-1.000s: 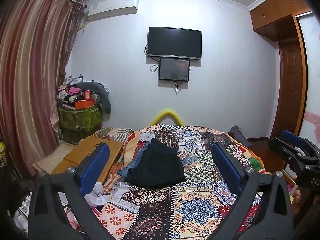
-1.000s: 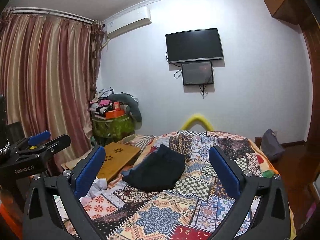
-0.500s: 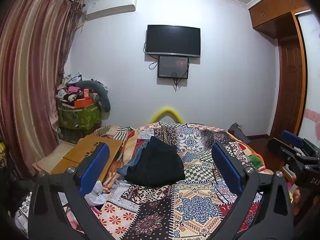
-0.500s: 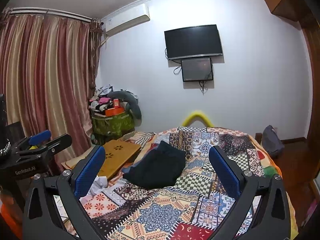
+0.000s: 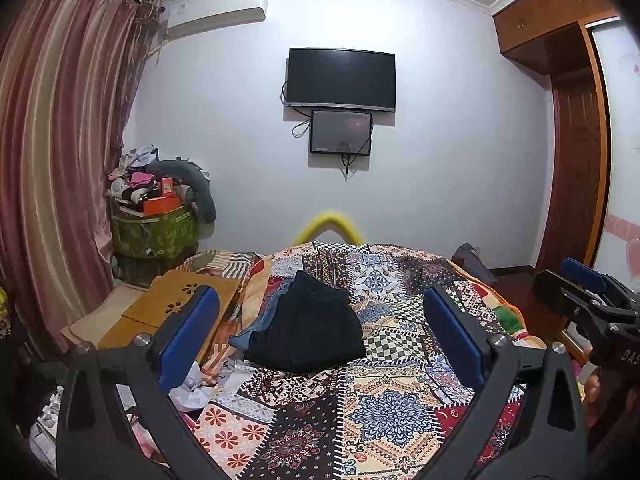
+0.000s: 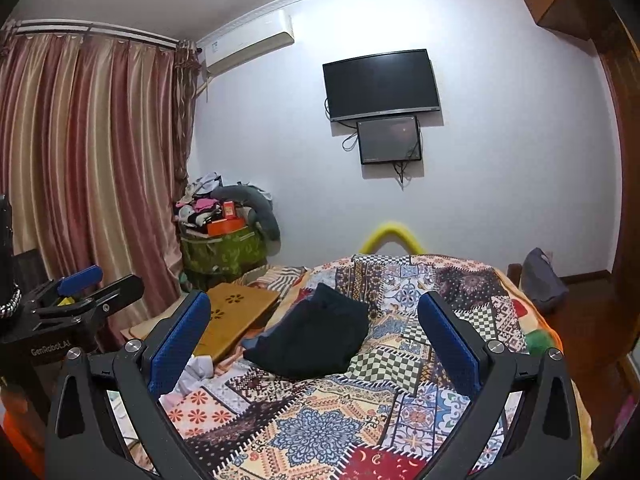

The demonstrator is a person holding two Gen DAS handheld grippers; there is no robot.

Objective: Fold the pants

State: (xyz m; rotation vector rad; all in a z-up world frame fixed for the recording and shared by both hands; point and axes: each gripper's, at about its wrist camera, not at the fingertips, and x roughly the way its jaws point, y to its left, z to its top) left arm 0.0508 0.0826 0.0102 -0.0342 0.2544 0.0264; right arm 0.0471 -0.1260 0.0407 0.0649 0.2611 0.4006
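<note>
Pants [image 5: 308, 328] lie in a dark heap on the far left part of the bed [image 5: 400, 412], over the patchwork quilt, with a strip of blue cloth [image 5: 264, 320] showing at their left edge. You hold both tools well short of them: the left gripper [image 5: 320, 336] and the right gripper [image 6: 314, 338] each have their jaws spread wide and hold nothing. I count one dark pair, two grippers, two screens [image 6: 382, 82] on the far wall. Risk, as I judge it, lies in the pile itself: whether that blue cloth is a second garment or part of the pants I cannot tell, so a grab at the left edge could lift both layers, or pinch the quilt underneath.
</note>
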